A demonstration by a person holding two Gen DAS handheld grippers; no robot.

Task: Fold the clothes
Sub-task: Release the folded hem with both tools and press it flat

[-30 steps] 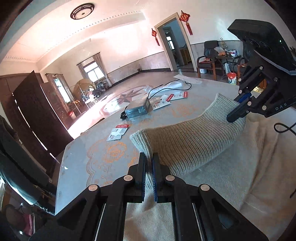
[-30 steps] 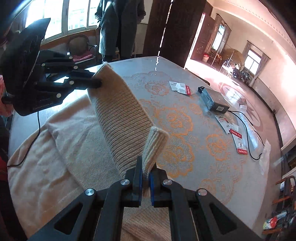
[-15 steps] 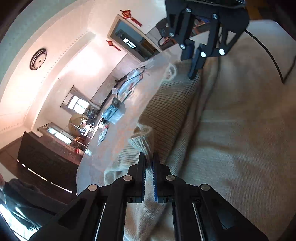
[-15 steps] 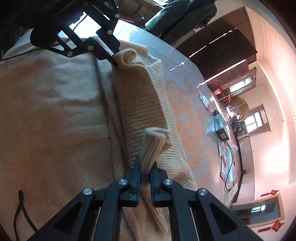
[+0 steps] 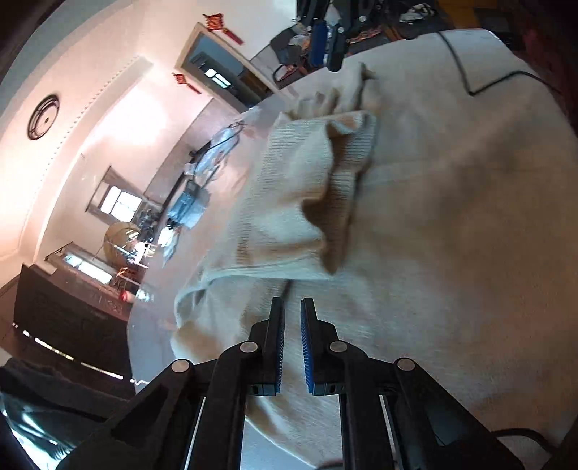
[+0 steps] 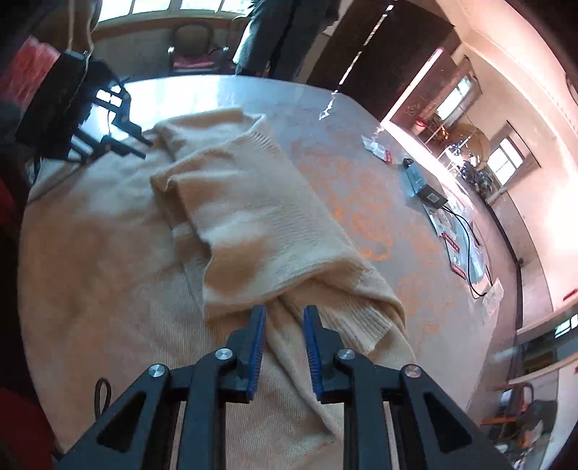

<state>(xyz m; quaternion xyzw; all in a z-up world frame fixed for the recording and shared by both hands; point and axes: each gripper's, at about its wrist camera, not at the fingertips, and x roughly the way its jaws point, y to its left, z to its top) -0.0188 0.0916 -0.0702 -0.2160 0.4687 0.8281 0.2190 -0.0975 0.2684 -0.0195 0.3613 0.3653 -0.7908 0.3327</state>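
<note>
A cream knit sweater (image 6: 108,274) lies spread on the table, with its ribbed hem band (image 6: 253,217) folded over onto the body. The same fold shows in the left wrist view (image 5: 307,188). My right gripper (image 6: 284,318) is open and empty, just above the near end of the fold. My left gripper (image 5: 292,311) is slightly open and empty, just short of the fold's other end. The left gripper also shows in the right wrist view (image 6: 141,144) at the far end of the fold. The right gripper shows in the left wrist view (image 5: 327,47) at the top.
The table (image 6: 361,173) has a patterned orange-and-grey top. On its far side lie a small dark box (image 6: 422,182), paper cards (image 6: 377,150) and a black cable (image 6: 469,246). A person (image 6: 285,32) stands behind the table. A black cord (image 5: 480,83) lies on the sweater.
Both grippers held the ends of the hem band, carried it over onto the sweater body, then let go. Both now stand open and drawn back from the laid fold.
</note>
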